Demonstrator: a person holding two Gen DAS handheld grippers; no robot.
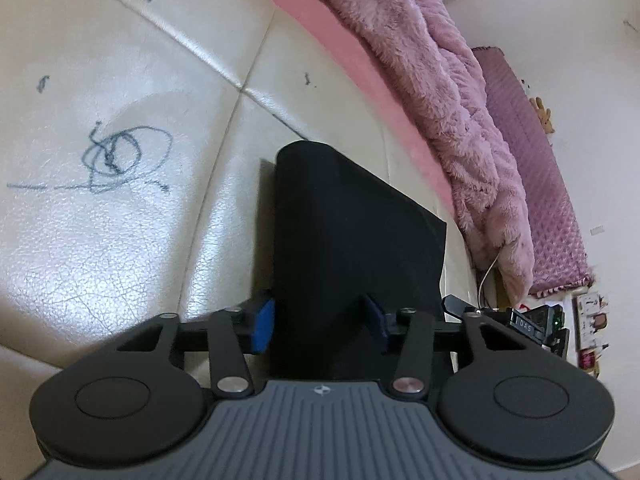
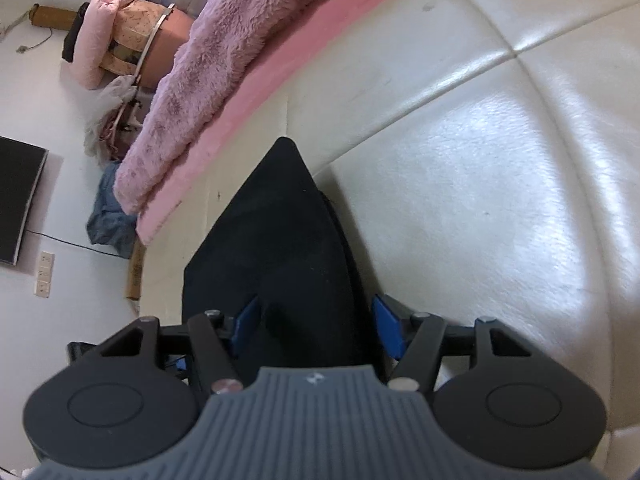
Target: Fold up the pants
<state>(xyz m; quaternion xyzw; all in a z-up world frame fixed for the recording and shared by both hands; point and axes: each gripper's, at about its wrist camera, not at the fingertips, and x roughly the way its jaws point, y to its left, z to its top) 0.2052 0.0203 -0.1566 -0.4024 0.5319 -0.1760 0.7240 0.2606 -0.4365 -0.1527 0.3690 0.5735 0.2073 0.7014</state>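
Note:
The black pants (image 1: 348,232) lie as a folded bundle on a cream leather surface (image 1: 120,220). In the left wrist view my left gripper (image 1: 322,326) straddles the near end of the pants, its blue pads (image 1: 264,326) spread on either side of the cloth. In the right wrist view the pants (image 2: 280,240) taper to a point away from me. My right gripper (image 2: 316,330) also straddles their near end with blue pads (image 2: 386,326) apart. Neither pair of pads is pressed together on the cloth.
Pen scribbles (image 1: 116,156) mark the cream surface. A pink edge and a fluffy purple blanket (image 1: 452,92) run along its far side. A quilted purple mat (image 1: 536,184), a dark screen (image 2: 18,200) and pink cushions (image 2: 108,28) lie beyond, on the floor.

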